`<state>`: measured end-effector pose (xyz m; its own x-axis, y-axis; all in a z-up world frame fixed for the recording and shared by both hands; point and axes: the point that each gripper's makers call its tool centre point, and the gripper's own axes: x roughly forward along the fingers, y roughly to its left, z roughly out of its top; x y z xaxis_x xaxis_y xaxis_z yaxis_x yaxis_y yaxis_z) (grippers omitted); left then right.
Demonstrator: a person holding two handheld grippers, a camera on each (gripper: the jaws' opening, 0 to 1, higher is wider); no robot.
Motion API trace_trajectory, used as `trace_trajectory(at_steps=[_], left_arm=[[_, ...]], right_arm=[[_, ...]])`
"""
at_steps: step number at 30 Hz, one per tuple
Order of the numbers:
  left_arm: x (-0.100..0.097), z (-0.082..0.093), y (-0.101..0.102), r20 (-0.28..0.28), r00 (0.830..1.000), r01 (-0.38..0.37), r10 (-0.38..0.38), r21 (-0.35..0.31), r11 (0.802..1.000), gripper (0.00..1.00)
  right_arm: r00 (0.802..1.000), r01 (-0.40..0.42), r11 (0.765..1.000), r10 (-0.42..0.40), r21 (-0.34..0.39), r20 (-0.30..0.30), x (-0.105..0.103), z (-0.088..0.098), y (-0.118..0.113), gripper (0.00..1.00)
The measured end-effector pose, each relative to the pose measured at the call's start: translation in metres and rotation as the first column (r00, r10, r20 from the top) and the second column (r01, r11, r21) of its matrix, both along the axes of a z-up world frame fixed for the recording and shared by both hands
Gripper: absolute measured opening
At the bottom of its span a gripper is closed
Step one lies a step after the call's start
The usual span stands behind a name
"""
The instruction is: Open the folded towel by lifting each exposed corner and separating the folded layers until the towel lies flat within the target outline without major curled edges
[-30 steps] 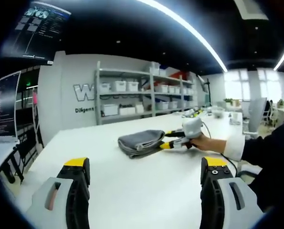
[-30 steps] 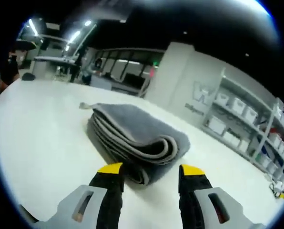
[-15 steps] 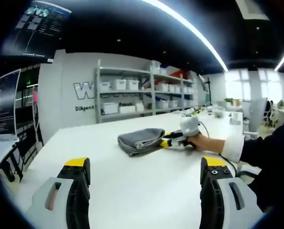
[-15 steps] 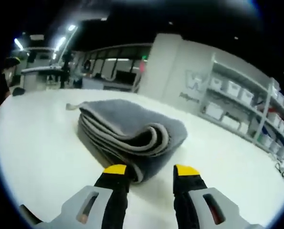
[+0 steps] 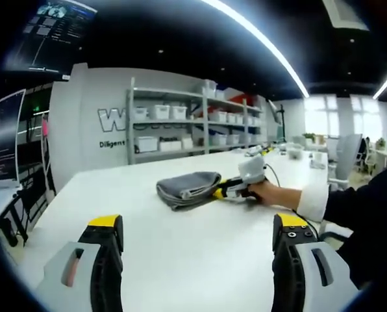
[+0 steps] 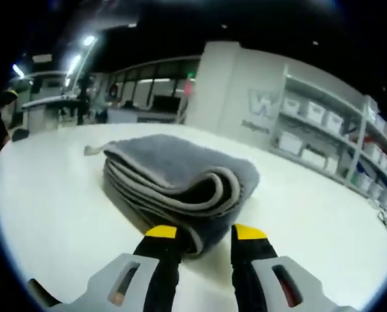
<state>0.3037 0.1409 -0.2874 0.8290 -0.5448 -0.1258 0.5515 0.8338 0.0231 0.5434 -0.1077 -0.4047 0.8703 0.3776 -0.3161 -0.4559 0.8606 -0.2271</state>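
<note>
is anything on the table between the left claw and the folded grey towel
Nothing visible does. Bare white table lies between the left claw and the folded grey towel. The right claw, held in a hand, sits at the towel's far side, its tips around the fold.

Left gripper: two pale grey moulded arms with slotted cut-outs, black fingers capped yellow, right gripper same build, black fingers with yellow tips, person's hand, white cuff, dark sleeve behind it
</note>
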Motion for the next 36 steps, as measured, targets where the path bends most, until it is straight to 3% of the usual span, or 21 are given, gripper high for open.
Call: trace_trajectory(at_steps=[18, 23, 36], left_arm=[[0.002, -0.003, -0.002, -0.013, 1.0, 0.009, -0.009, -0.005, 1.0, 0.91], [0.002, -0.004, 0.0, -0.012, 1.0, 0.008, -0.008, -0.002, 1.0, 0.91], [0.003, -0.006, -0.002, -0.013, 1.0, 0.011, -0.011, 0.011, 1.0, 0.89]], right_arm=[[0.999, 0.005, 0.999, -0.004, 0.038, -0.032, 0.0, -0.003, 0.003, 0.18], [1.0, -0.011, 1.0, 0.011, 0.009, -0.02, -0.003, -0.003, 0.008, 0.12], [0.999, -0.041, 0.999, 0.041, 0.013, -0.021, -0.005, -0.004, 0.015, 0.07]])
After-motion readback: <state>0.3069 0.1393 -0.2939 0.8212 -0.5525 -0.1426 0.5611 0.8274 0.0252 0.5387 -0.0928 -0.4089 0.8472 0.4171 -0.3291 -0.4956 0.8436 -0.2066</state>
